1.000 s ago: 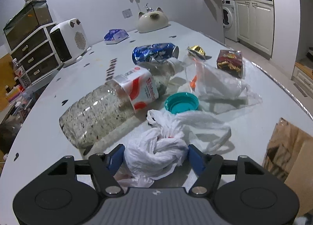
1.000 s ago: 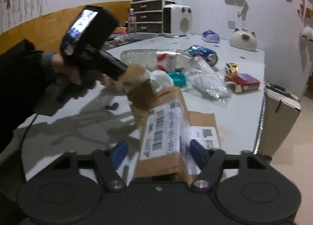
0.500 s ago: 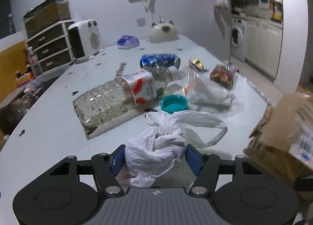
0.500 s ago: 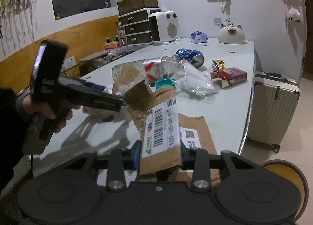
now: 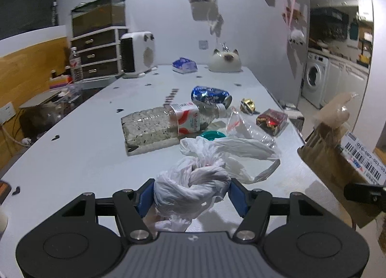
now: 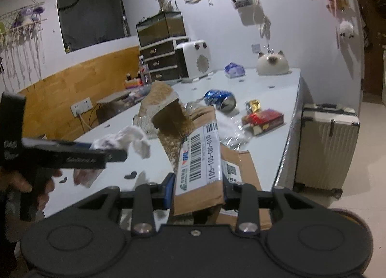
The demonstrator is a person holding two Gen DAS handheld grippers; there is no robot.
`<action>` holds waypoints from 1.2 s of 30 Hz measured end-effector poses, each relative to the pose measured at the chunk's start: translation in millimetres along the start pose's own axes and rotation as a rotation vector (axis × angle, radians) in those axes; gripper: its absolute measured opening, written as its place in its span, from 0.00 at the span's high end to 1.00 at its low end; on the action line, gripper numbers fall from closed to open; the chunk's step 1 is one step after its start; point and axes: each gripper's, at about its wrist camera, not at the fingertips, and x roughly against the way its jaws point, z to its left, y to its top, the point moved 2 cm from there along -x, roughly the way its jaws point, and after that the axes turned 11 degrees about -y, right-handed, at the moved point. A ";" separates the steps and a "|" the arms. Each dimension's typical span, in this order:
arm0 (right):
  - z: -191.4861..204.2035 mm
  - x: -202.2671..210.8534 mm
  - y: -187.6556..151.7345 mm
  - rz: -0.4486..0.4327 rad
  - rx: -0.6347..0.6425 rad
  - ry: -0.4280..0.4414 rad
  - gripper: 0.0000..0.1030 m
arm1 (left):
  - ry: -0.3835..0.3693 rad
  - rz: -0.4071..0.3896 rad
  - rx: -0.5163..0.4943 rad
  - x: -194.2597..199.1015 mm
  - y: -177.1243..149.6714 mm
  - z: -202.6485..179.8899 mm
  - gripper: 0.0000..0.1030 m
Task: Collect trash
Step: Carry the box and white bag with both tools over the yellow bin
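Observation:
My left gripper [image 5: 191, 192] is shut on a crumpled white plastic bag [image 5: 193, 186] and holds it above the near part of the white table [image 5: 84, 155]; the bag also shows in the right wrist view [image 6: 123, 139]. My right gripper [image 6: 197, 187] is shut on a torn brown cardboard box [image 6: 193, 147] with a barcode label, lifted at the table's right edge; the box also shows in the left wrist view [image 5: 342, 152]. On the table lie a clear plastic bottle [image 5: 164, 124], a blue can [image 5: 211, 95], a teal lid [image 5: 212, 135], a clear wrapper [image 5: 246, 128] and a red pack [image 5: 271, 121].
A gold foil scrap [image 5: 248, 105] lies by the can. A white heater [image 5: 137, 52], a cat-shaped ornament [image 5: 225, 60] and a blue pouch [image 5: 184, 65] stand at the table's far end. A white suitcase [image 6: 325, 147] stands on the floor to the right.
Both grippers have risen and drawn back from the table. The left one lifted the white bag; the right one lifted the cardboard box, closing tighter on it.

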 end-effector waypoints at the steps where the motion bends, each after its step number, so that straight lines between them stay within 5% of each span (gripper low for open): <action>1: -2.3 3.0 1.2 -0.007 0.000 -0.005 0.64 | 0.005 -0.013 0.007 5.3 -0.6 -2.8 0.37; 11: -33.8 29.5 7.4 -0.077 -0.008 -0.095 0.64 | 0.000 -0.103 0.008 37.0 0.4 -43.3 0.37; 22: -95.6 57.0 5.4 -0.115 -0.061 -0.239 0.64 | -0.132 -0.138 -0.037 13.9 18.8 -116.5 0.37; 28: -140.8 62.0 -3.0 -0.091 -0.119 -0.324 0.64 | -0.244 -0.093 -0.075 -28.9 27.1 -171.5 0.37; 36: -197.8 55.2 -22.4 -0.020 -0.225 -0.403 0.64 | -0.359 0.062 -0.107 -105.8 23.2 -232.8 0.37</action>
